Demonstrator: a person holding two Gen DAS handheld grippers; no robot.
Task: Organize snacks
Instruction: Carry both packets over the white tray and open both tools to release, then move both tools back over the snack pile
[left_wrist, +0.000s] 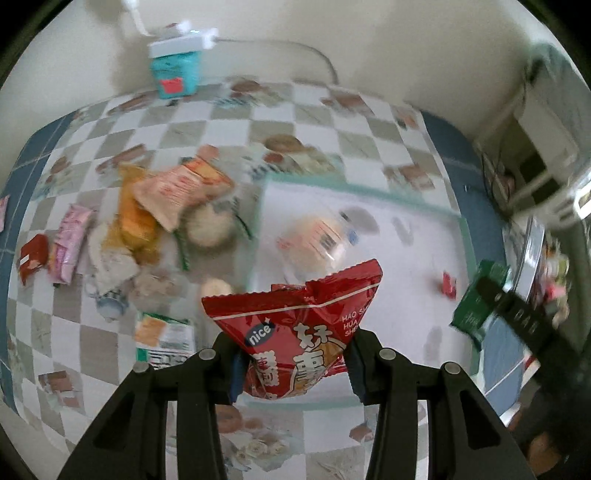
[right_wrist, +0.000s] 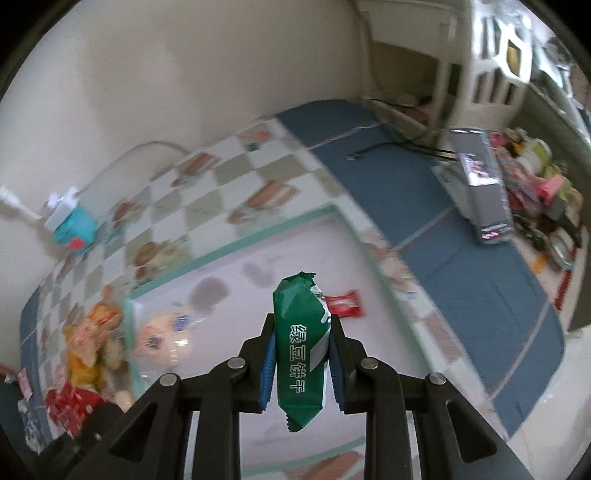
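My left gripper (left_wrist: 293, 363) is shut on a red snack bag (left_wrist: 295, 317), held above the near edge of a white tray with a green rim (left_wrist: 325, 182). In the tray lie a clear-wrapped pastry (left_wrist: 321, 236) and a small red packet (left_wrist: 448, 284). My right gripper (right_wrist: 301, 363) is shut on a green biscuit packet (right_wrist: 301, 350), over the same tray (right_wrist: 236, 243); the small red packet (right_wrist: 345, 304) lies just beyond it. The right gripper and its green packet (left_wrist: 476, 299) show at the right edge of the left wrist view.
A heap of loose snacks (left_wrist: 159, 214) lies left of the tray on a checkered cloth (left_wrist: 177, 122). A teal box (left_wrist: 175, 70) with a white cable stands by the wall. Right of the table are a blue mat (right_wrist: 461, 266), a grey box (right_wrist: 484, 188) and clutter.
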